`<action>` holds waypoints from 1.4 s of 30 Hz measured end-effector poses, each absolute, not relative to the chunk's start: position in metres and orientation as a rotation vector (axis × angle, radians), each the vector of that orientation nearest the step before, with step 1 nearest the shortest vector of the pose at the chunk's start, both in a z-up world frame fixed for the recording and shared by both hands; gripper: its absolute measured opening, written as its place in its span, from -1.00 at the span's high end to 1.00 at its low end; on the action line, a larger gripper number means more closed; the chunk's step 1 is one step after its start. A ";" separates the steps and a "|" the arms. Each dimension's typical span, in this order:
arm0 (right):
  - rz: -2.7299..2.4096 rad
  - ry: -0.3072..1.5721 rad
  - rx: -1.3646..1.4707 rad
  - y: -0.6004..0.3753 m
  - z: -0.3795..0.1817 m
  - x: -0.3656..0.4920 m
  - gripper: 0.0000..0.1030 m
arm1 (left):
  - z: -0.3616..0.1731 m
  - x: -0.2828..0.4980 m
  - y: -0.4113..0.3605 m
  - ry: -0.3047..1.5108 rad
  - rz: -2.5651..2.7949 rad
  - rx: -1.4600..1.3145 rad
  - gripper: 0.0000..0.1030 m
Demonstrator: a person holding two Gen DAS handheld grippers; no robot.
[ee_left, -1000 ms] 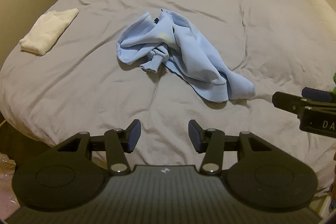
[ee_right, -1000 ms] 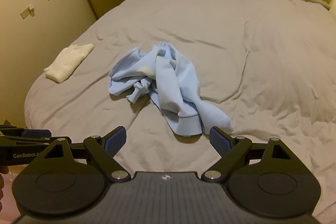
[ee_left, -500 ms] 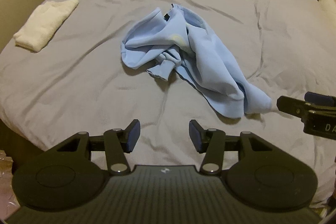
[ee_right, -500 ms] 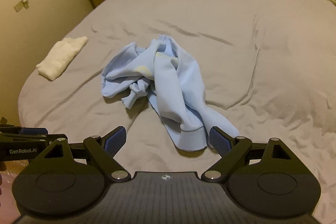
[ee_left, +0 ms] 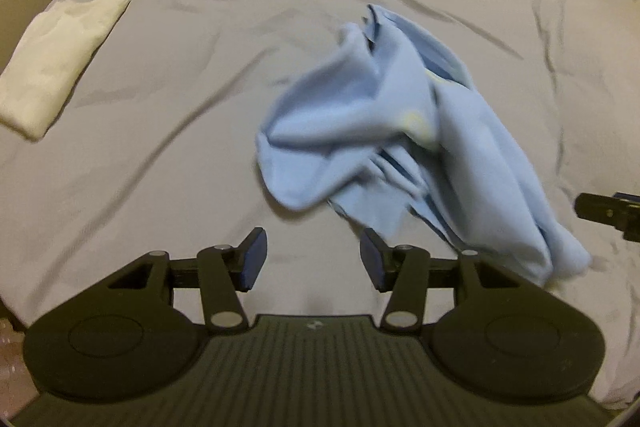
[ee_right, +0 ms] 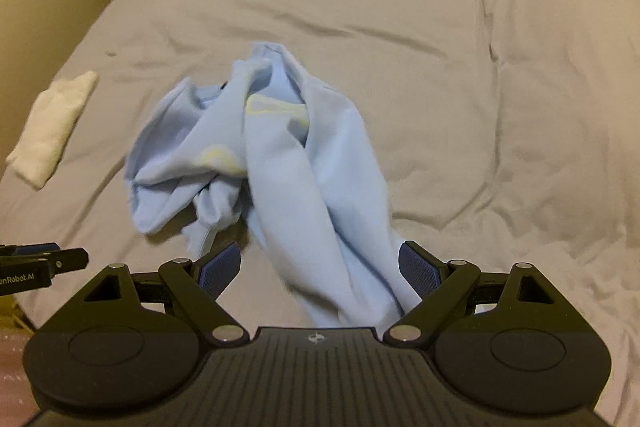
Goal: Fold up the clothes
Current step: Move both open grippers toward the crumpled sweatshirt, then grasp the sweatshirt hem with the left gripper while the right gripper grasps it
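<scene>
Blue garment (ee_right: 280,163) lies bunched, its end between the spread-fingered right gripper (ee_right: 320,267).

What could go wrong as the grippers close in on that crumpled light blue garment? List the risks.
1. The crumpled light blue garment is bunched and twisted, so the open right gripper, with the near end between its fingers, may pinch several layers, not one edge.
2. The open left gripper hangs over bare grey bedcover and could snag it.
3. Dragging the garment left might disturb the folded white cloth.
</scene>
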State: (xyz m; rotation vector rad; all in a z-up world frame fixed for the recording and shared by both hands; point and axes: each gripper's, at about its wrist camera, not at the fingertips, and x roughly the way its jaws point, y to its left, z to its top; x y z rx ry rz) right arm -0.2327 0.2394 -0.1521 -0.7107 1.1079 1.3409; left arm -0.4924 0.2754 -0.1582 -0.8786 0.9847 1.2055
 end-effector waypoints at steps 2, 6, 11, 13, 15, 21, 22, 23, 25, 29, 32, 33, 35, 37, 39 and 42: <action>1.331 1.114 -0.721 0.261 -0.160 -0.236 -0.72 | -0.170 -0.498 0.298 0.981 1.207 -0.870 0.10; 1.327 1.115 -0.742 0.303 -0.174 -0.242 -0.72 | -0.193 -0.505 0.335 0.992 1.203 -0.852 0.10; 1.347 1.064 -0.772 0.356 -0.190 -0.248 -0.72 | -0.225 -0.514 0.370 0.973 1.214 -0.914 0.10; 1.358 1.044 -0.772 0.377 -0.197 -0.249 -0.72 | -0.232 -0.519 0.378 0.950 1.215 -0.955 0.10; 1.369 1.025 -0.772 0.398 -0.208 -0.248 -0.71 | -0.236 -0.525 0.385 0.912 1.213 -0.994 0.10; 1.386 0.937 -0.881 0.453 -0.249 -0.254 -0.50 | -0.252 -0.528 0.393 0.873 1.211 -1.047 0.17; 1.390 0.937 -0.904 0.460 -0.258 -0.255 -0.46 | -0.254 -0.528 0.394 0.867 1.210 -1.050 0.19; 1.395 0.938 -0.927 0.466 -0.268 -0.256 -0.36 | -0.257 -0.527 0.395 0.870 1.202 -1.048 0.22; 1.400 0.938 -0.972 0.474 -0.284 -0.259 -0.20 | -0.263 -0.525 0.397 0.882 1.182 -1.040 0.26; 1.386 0.944 -1.008 0.472 -0.303 -0.253 0.59 | -0.276 -0.521 0.401 0.906 1.150 -1.028 0.35; 1.383 0.946 -0.962 0.462 -0.300 -0.242 0.90 | -0.283 -0.525 0.400 0.905 1.129 -1.064 0.91; 1.381 0.935 -0.944 0.457 -0.296 -0.238 0.90 | -0.282 -0.526 0.399 0.901 1.135 -1.058 0.98; 1.374 0.896 -0.906 0.445 -0.283 -0.230 0.91 | -0.274 -0.528 0.396 0.892 1.155 -1.032 0.98; 1.355 0.854 -0.854 0.430 -0.265 -0.218 0.91 | -0.264 -0.528 0.392 0.882 1.180 -0.993 0.98; 1.325 0.807 -0.789 0.413 -0.242 -0.203 0.91 | -0.244 -0.528 0.389 0.861 1.213 -0.931 0.98; 1.262 0.721 -0.682 0.381 -0.199 -0.181 0.91 | -0.209 -0.525 0.387 0.811 1.251 -0.832 0.98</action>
